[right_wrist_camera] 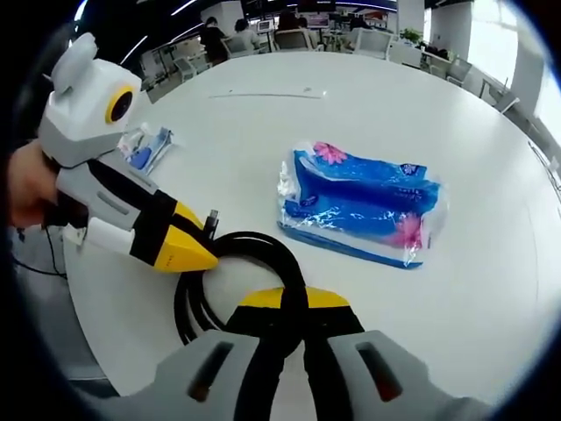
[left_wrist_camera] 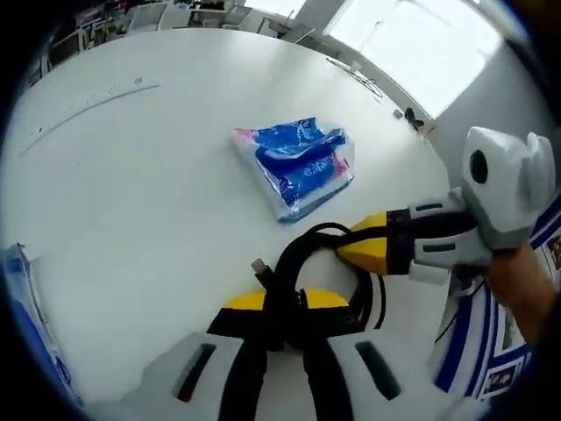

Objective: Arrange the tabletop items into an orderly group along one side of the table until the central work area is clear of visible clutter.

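A coiled black cable [left_wrist_camera: 308,235] lies near the table's edge, and both grippers hold it. My left gripper [left_wrist_camera: 279,303] is shut on the coil, the cable running up between its yellow tips. My right gripper [right_wrist_camera: 294,300] is shut on the same cable [right_wrist_camera: 256,240] from the other side. In the left gripper view the right gripper [left_wrist_camera: 364,250] comes in from the right, and in the right gripper view the left gripper [right_wrist_camera: 188,253] comes in from the left. A blue plastic tissue pack [left_wrist_camera: 298,167] [right_wrist_camera: 364,206] lies flat just beyond the coil.
The round white table [left_wrist_camera: 149,202] has much bare surface. A small blue and white packet [right_wrist_camera: 149,149] lies near the left gripper. A thin long strip [right_wrist_camera: 267,92] rests at the far side. Chairs and desks stand beyond the table.
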